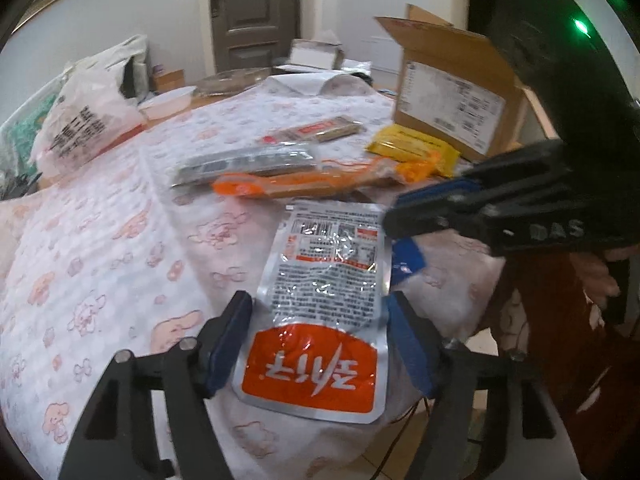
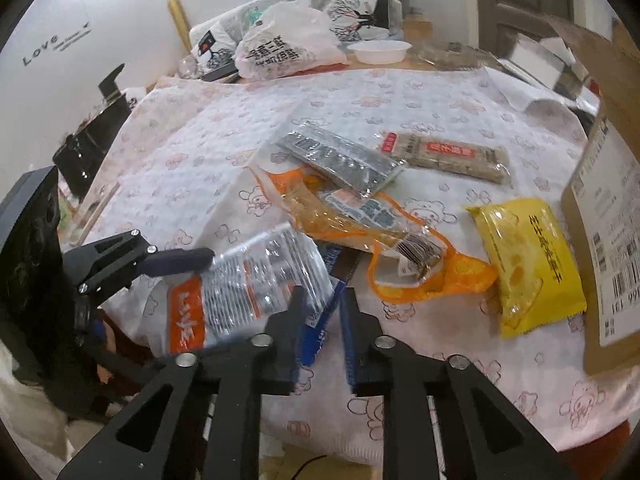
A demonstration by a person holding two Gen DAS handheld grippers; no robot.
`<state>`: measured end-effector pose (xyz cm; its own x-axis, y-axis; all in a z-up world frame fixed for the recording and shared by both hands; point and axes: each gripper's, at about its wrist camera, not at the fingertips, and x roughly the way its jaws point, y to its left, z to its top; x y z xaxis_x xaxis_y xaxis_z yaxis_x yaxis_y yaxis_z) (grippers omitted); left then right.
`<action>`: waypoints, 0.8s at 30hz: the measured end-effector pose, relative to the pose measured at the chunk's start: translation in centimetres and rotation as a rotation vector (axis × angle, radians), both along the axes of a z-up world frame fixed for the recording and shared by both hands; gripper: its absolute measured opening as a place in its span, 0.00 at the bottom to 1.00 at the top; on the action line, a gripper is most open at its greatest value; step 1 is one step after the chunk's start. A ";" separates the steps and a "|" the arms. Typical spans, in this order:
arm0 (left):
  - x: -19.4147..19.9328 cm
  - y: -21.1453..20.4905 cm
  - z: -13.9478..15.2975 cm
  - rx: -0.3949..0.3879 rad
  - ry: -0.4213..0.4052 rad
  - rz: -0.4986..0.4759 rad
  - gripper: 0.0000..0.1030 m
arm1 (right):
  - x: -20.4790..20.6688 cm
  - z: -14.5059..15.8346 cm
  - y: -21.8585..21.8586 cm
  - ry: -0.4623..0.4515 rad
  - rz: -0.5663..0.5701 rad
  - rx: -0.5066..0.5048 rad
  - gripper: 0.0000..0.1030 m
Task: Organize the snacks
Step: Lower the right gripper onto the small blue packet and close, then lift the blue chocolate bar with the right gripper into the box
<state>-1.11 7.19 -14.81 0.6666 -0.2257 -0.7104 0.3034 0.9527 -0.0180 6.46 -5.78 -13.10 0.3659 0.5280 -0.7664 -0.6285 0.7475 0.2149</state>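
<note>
A silver pouch with an orange label (image 1: 320,280) lies flat near the table's front edge, on the cloud-print cloth (image 1: 120,240). My left gripper (image 1: 318,300) is open and straddles it, each finger just outside a long edge. In the right wrist view the same pouch (image 2: 248,292) lies left of my right gripper (image 2: 324,294), and one left-gripper finger (image 2: 180,260) rests at its far edge. My right gripper is narrowly shut on a blue packet (image 2: 318,328) that sticks out from under the pouch. From the left wrist view the right gripper (image 1: 390,220) comes in from the right, with the blue packet (image 1: 408,254) below its tips.
Beyond the pouch lie an orange bag (image 2: 360,232), a dark grey packet (image 2: 344,156), a beige bar pack (image 2: 444,156) and a yellow packet (image 2: 528,264). A cardboard box (image 2: 600,240) stands at the right. A white plastic bag (image 2: 284,48) and white bowl (image 2: 380,50) sit at the back.
</note>
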 end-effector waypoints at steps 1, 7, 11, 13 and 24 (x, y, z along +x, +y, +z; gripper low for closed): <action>0.1 0.3 0.0 -0.008 0.001 0.011 0.64 | -0.1 0.0 -0.1 -0.003 -0.001 -0.007 0.21; 0.4 1.5 0.1 -0.033 0.009 0.059 0.64 | -0.9 -0.6 1.1 -0.012 0.027 -0.050 0.37; 0.4 2.0 0.1 -0.028 0.004 0.090 0.64 | -1.0 -0.8 2.4 -0.076 0.005 -0.082 0.37; 0.5 2.3 0.1 -0.029 0.007 0.108 0.64 | -1.2 -0.8 2.6 -0.109 -0.004 -0.119 0.24; 0.6 3.4 0.5 -0.039 0.007 0.154 0.64 | -1.7 -0.5 1.1 -0.086 0.058 -0.175 0.21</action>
